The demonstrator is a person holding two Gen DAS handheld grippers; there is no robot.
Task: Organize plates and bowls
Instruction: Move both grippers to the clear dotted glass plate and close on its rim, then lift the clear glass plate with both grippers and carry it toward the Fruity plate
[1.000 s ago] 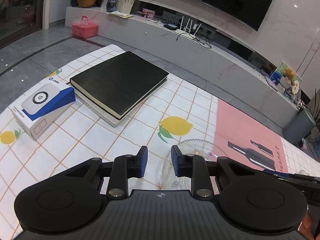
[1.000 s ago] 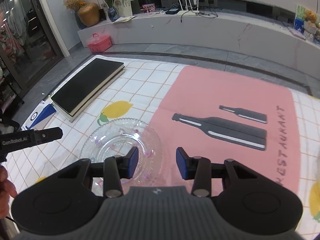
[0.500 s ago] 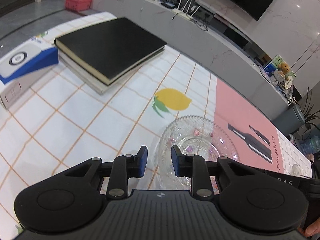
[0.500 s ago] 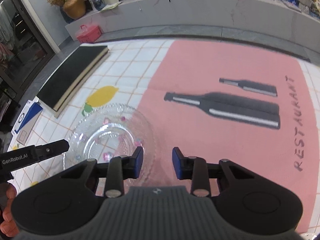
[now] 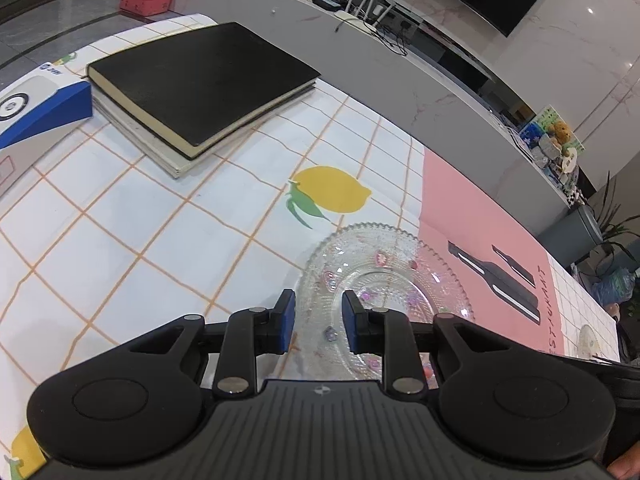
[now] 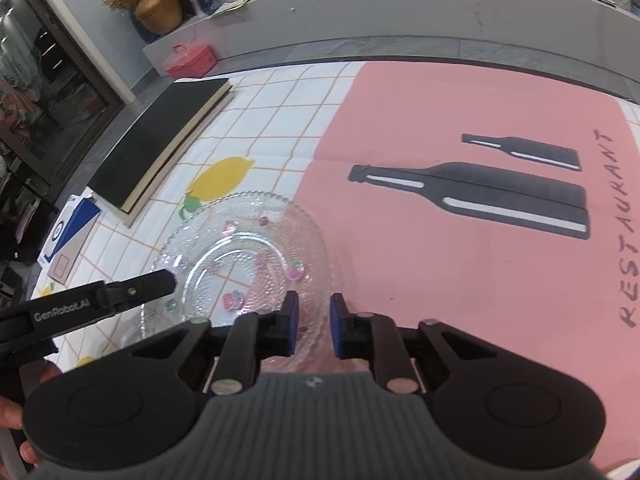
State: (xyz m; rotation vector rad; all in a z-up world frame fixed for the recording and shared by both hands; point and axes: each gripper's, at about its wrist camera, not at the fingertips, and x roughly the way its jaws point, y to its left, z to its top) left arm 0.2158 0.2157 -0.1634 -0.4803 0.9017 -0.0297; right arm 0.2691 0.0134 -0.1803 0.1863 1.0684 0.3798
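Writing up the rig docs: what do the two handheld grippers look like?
Both match: the left gripper and right gripper have matte black ribbed bodies, round side discs, silver pivot pins and blue finger pads. White "GenRobot.AI" lettering marks the left gripper's side. No cables visible.

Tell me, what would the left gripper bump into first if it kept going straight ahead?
Most likely the clear glass plate with the beaded rim. The left gripper, jaws open, points right at the plate's near edge on the lemon-print tablecloth. How high it hovers above the plate is hard to judge.
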